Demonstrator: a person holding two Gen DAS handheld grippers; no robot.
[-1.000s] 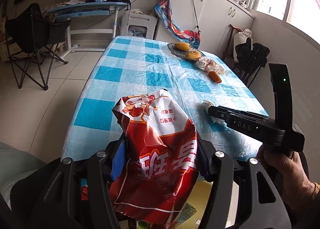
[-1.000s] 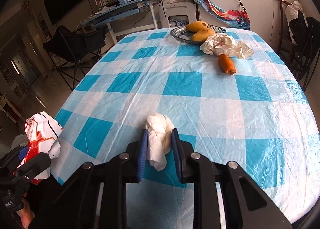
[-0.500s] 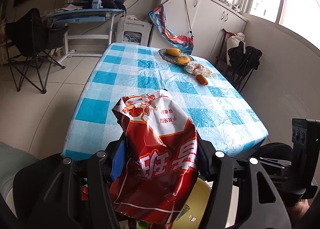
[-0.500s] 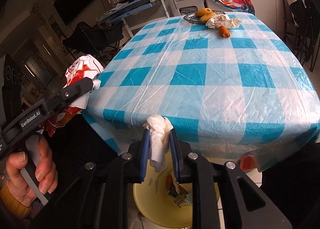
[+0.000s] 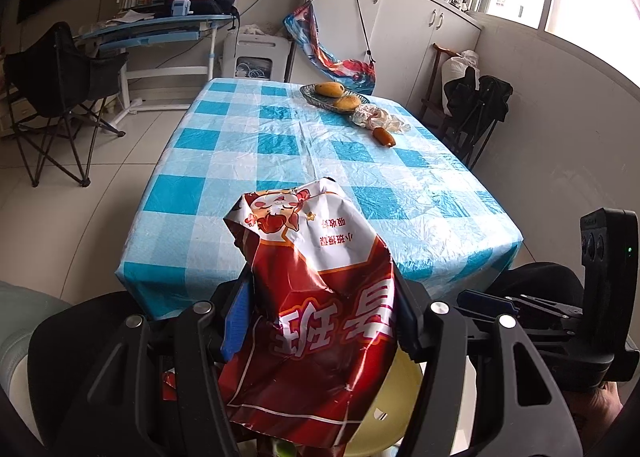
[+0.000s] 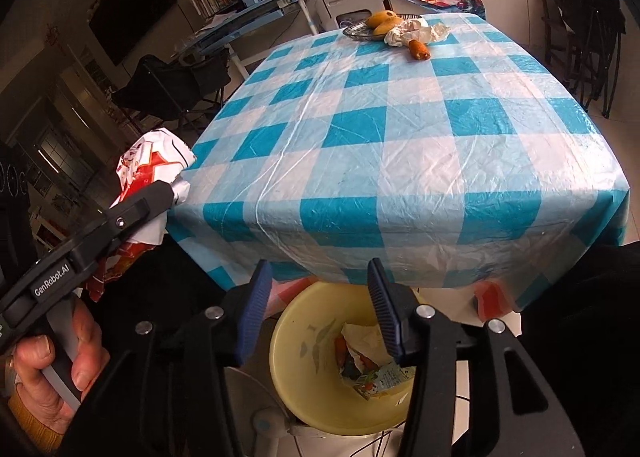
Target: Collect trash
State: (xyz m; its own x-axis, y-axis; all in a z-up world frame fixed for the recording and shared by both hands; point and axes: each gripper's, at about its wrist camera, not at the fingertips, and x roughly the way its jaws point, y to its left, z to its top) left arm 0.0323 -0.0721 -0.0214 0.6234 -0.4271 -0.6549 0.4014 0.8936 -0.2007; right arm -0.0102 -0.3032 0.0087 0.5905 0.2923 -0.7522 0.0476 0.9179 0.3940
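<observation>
Holding a red and white snack bag (image 5: 316, 313) between the 2 fingers of our left gripper (image 5: 320, 321), we keep both pads pinched against its crumpled sides, and the bag stands up past the fingertips. Below and behind those fingers a slice of the yellow bin (image 5: 396, 409) shows, and ahead of them lies the table (image 5: 248, 161) with its blue and white checked cover.

Our right gripper (image 6: 318, 315) has just been opening: its 2 fingers now stand spread with nothing between them. Directly under the gap sits the yellow bin (image 6: 296, 369), at the foot of the table's near edge. Inside it, just beside the right finger, lie crumpled paper (image 6: 364, 337) and a printed carton (image 6: 376, 379); we cannot pick out a white tissue among them.

Far beyond both pairs of fingers, at the other end of the table, we see a dish (image 6: 356, 32) with 2 mangoes (image 6: 382, 22), a crumpled plastic wrapper (image 6: 416, 33) touching the dish, and an orange piece of food (image 6: 419, 50) just beside the wrapper. To the left of our right fingers, our left hand (image 6: 48, 373) grips its handle.
</observation>
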